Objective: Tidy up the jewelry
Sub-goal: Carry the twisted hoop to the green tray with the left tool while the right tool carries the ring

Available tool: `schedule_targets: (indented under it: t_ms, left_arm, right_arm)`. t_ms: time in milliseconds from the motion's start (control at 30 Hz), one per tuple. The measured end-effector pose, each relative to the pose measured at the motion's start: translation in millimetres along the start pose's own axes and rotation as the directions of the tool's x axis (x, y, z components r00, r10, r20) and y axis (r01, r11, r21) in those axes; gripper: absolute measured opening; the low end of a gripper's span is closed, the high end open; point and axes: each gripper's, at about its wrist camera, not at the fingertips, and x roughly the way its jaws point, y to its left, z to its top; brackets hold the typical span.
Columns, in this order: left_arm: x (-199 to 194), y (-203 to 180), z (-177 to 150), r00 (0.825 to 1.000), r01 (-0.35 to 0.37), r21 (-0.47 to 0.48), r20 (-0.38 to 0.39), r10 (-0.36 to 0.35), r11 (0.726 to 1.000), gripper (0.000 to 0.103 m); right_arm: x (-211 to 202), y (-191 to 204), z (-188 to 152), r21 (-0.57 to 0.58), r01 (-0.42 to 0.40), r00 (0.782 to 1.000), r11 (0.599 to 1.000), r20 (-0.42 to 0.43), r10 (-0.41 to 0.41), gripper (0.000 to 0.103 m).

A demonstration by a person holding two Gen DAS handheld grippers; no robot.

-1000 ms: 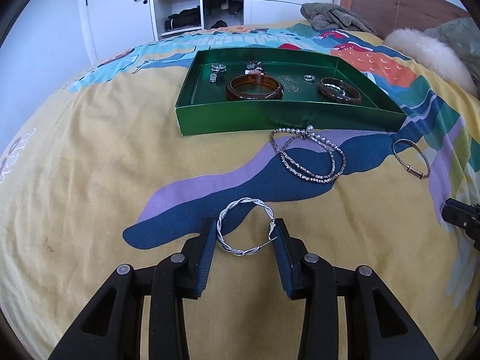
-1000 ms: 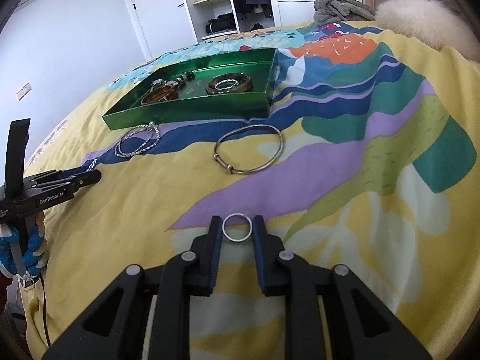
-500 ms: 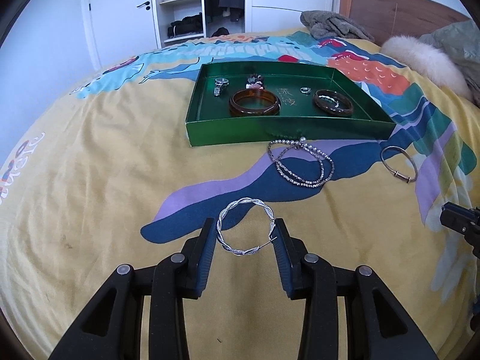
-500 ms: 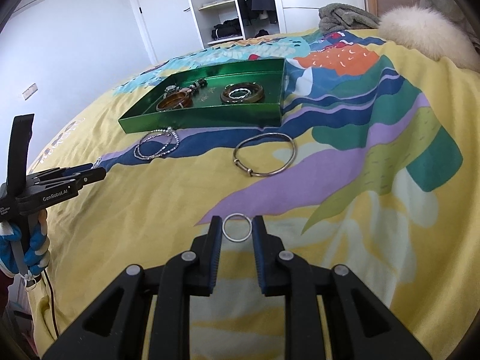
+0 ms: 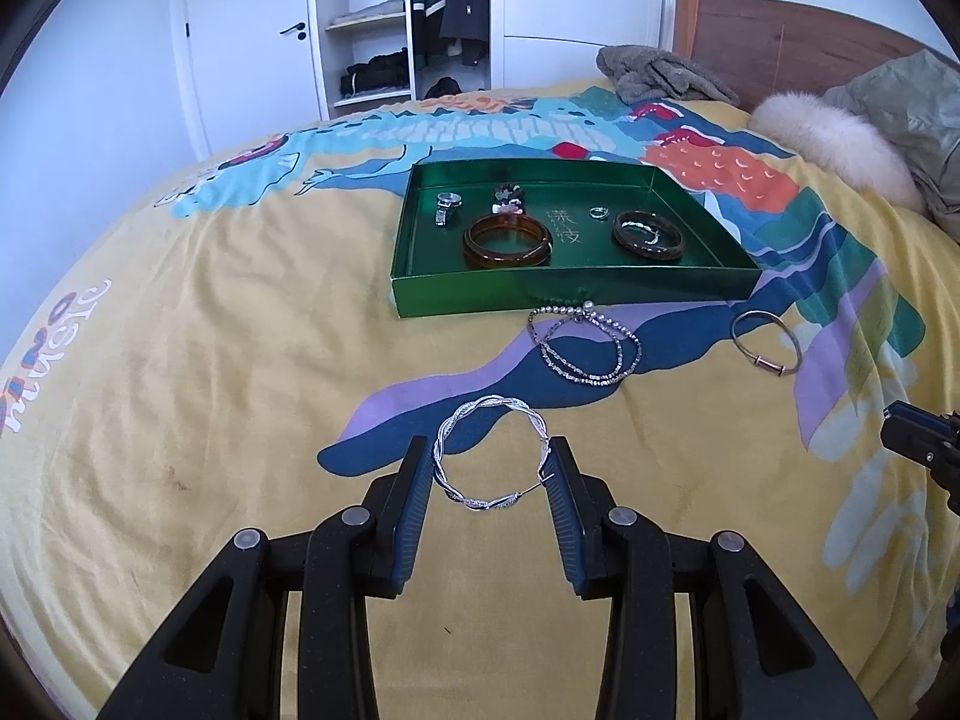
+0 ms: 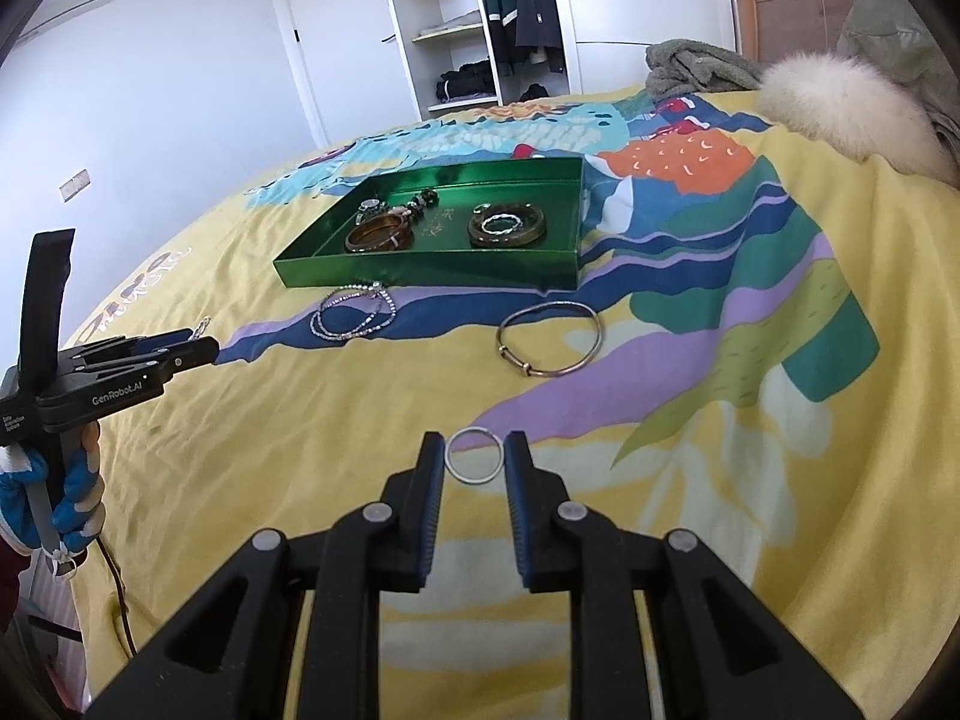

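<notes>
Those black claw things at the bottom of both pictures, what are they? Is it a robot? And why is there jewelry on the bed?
No robot: a person holds a two-finger grabber in each hand, and each has a camera looking along its fingers. One picture is from the left gripper, which pinches a twisted silver hoop. The other is from the right gripper, which pinches a small plain ring; at its left edge you see the other grabber in a gloved hand. On the colourful bedspread sits a green tray already holding bangles, a watch and a ring. In front of the tray lie a sparkly chain and a thin metal bangle, not yet put away.
</notes>
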Motion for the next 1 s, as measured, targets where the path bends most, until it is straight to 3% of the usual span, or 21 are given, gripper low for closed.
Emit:
schedule_targets:
  t_ms: [1000]
  left_arm:
    - [-100.4,0.8,6.3,0.989,0.0,-0.009,0.15,0.002,1.0,0.038]
  right_arm:
    - [-90.4,41.0,12.3,-0.072,0.006,0.99,0.997,0.142,0.005,0.019]
